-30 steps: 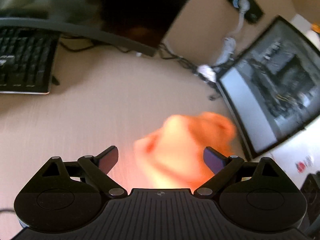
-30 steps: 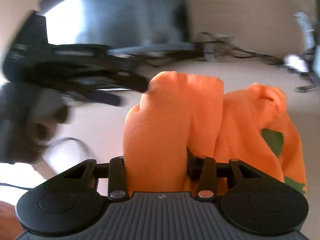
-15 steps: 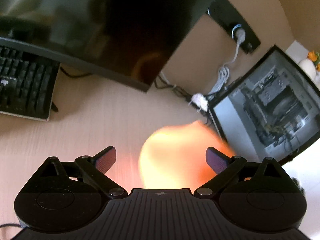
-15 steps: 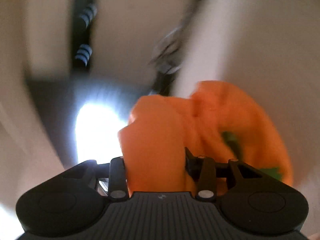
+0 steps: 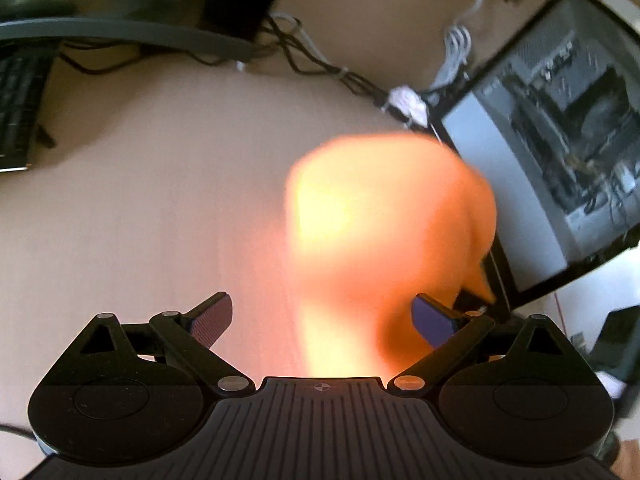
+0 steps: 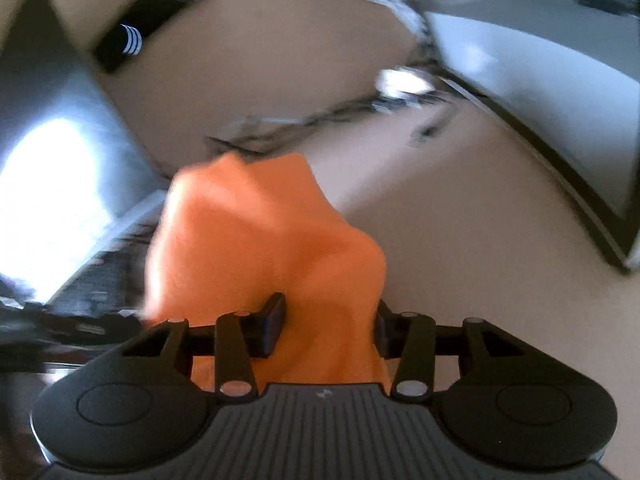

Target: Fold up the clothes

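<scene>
Clamping a bunched fold of orange cloth [image 6: 260, 248] between its two pads, the right gripper [image 6: 326, 330] holds it so that it bulges up and ahead of the jaws, above the desk [image 6: 460, 240]. The left gripper [image 5: 322, 318] has its jaws wide apart; the cloth [image 5: 384, 220], blurred, fills the gap nearer the right pad, though contact cannot be told. Beyond the left jaws lie cables [image 5: 320, 68], a keyboard [image 5: 18, 108] far left, and a PC case [image 5: 560, 128] to the right.
</scene>
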The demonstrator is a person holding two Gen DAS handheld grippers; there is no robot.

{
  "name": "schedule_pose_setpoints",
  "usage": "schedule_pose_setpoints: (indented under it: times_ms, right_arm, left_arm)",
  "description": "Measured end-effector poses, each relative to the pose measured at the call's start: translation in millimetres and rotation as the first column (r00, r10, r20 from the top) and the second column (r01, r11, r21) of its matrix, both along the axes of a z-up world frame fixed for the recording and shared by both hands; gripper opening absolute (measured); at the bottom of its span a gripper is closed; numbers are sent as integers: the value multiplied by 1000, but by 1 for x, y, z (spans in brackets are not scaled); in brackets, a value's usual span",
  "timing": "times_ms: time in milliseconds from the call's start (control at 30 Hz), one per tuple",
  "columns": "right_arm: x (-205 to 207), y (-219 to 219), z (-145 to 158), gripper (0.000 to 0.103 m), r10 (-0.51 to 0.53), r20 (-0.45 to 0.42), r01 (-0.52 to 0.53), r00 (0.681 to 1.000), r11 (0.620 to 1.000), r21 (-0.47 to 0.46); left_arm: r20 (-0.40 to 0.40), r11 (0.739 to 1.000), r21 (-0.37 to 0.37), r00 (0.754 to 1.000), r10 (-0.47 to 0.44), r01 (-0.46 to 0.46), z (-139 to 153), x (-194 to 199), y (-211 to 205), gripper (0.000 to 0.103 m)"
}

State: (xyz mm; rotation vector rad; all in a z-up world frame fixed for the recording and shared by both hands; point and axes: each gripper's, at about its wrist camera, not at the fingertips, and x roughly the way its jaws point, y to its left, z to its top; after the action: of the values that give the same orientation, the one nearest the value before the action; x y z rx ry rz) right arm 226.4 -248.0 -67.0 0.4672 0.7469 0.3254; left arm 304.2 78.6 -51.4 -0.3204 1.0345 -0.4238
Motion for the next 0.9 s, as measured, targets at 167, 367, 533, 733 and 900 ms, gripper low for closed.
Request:
schedule_pose_setpoints:
  times_ms: [167, 367, 533, 733, 900]
  right_arm:
    - [12, 10, 30, 60, 130, 108, -133, 986, 991, 17]
    - [27, 39, 78, 67, 212, 272, -155, 939, 964, -216]
    - [74, 89, 41, 71, 279, 123, -190, 952, 860, -474]
    - [106, 103, 0, 76, 267, 26, -233, 963, 879, -416]
    - [77, 81, 24, 84, 250, 130, -190, 959, 914, -357]
  left_arm:
    - [86, 989, 148, 996, -28, 15, -1, -9, -14, 102]
    - [105, 982, 189, 994, -24, 4, -2, -15, -14, 102]
    - [109, 979, 205, 994, -9, -13, -4, -20, -11, 103]
    - [102, 973, 229, 995, -3, -21, -6, -31, -3, 102]
    - [84, 970, 237, 996, 43, -61, -10, -27, 6, 103]
